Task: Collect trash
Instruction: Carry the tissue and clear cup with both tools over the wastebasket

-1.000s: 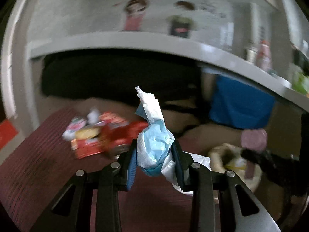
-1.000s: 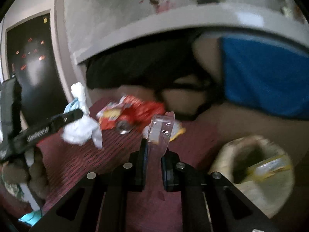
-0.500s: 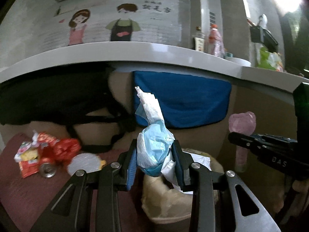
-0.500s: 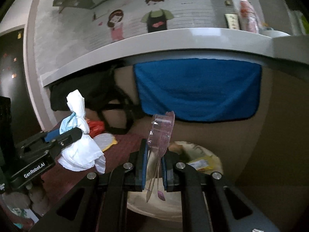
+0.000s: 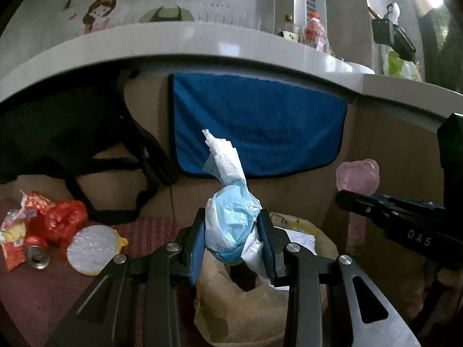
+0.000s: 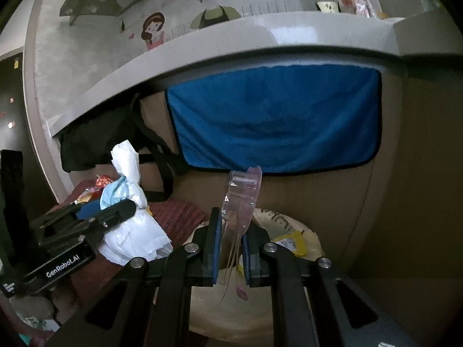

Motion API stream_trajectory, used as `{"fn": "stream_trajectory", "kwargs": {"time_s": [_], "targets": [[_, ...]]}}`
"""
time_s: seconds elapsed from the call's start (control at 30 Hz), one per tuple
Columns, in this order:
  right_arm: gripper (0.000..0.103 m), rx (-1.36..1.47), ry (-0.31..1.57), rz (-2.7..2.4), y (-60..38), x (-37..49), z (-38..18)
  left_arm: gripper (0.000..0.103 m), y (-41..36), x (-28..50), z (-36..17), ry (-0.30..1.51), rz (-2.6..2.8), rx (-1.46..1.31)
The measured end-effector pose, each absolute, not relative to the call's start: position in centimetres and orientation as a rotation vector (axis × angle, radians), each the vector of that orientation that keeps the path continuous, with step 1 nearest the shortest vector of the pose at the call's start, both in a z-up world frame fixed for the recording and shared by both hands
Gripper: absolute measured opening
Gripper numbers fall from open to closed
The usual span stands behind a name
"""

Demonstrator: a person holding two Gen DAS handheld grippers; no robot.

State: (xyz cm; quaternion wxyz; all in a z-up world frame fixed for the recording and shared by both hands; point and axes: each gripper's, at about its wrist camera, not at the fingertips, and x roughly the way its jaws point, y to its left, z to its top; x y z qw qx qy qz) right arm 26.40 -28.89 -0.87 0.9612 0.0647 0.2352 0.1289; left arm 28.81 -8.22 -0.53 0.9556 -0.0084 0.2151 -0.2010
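Note:
My left gripper (image 5: 231,240) is shut on a crumpled white and light-blue wad of tissue (image 5: 230,219) and holds it above the beige trash bag (image 5: 246,303). The wad also shows in the right wrist view (image 6: 127,202). My right gripper (image 6: 231,248) is shut on a clear pink plastic piece (image 6: 241,196) and holds it over the same trash bag (image 6: 289,225), which has a yellow wrapper (image 6: 289,243) inside. The pink piece shows in the left wrist view (image 5: 358,175) at the right.
Red snack wrappers (image 5: 43,217), a can (image 5: 36,256) and a round white lid (image 5: 92,248) lie on the dark red mat (image 5: 43,289) at the left. A blue towel (image 5: 260,130) hangs behind the bag under a grey counter (image 5: 202,40). A black bag (image 5: 58,133) hangs at the left.
Both grippers have swung right from the litter pile on the mat to above the trash bag, each still holding its piece.

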Motion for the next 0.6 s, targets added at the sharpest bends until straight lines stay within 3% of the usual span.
{"fn": "stream_trajectory", "kwargs": {"time_s": [0.6], "targets": [[0.011,0.156,0.553,0.258,-29.7,30.0,-3.8,0.035,-9.6,33.1,-3.9,0.555,-0.470,-0.063]]}}
